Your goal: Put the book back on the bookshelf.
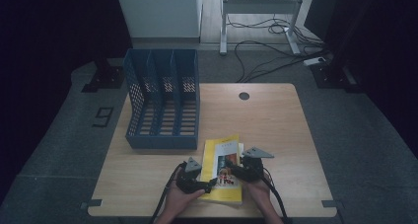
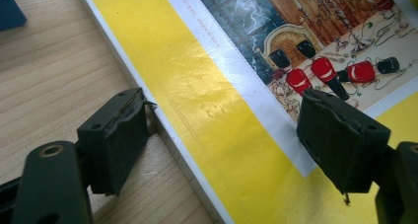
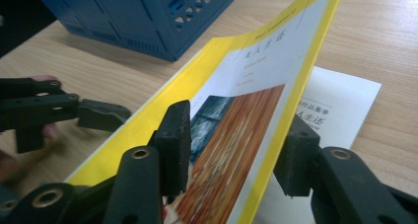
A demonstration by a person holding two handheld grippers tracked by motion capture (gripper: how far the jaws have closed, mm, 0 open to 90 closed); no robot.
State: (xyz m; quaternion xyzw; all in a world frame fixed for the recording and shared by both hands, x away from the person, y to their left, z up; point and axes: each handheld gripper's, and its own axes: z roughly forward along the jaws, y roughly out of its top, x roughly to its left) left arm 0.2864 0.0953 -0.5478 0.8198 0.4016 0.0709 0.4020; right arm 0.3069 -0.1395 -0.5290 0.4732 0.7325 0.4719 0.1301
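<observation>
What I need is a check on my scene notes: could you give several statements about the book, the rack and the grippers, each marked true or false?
1. The cover is lifted off the page below it. True.
2. The rack holds several books. False: its compartments are empty.
3. The cover passes between the jaws of the right gripper. True.
4. The jaws of the left gripper are shut. False: they stand open, one on each side of the edge of the book.

Dim high view – dark edges – gripper views sharp.
</observation>
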